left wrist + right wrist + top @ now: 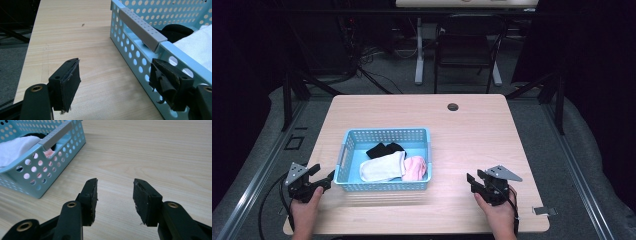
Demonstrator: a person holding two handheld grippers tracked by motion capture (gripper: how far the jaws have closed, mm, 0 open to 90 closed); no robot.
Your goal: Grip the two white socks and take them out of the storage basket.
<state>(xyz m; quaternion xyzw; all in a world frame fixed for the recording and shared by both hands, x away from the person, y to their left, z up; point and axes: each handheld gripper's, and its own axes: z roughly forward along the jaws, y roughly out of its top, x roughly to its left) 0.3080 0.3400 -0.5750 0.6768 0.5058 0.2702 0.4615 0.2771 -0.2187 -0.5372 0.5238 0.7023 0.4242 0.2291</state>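
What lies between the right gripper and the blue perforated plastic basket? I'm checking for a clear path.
Bare light wooden tabletop: in the high view nothing sits between the right gripper and the blue perforated plastic basket, and the right gripper view agrees.

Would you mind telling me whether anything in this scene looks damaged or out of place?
The pads on the left gripper look frayed: one pad is peeling and ragged. The basket sits square on the table, nothing spilled.

Left gripper point(115, 75) jaws apart – 1 jaw beside blue basket point(130, 42).
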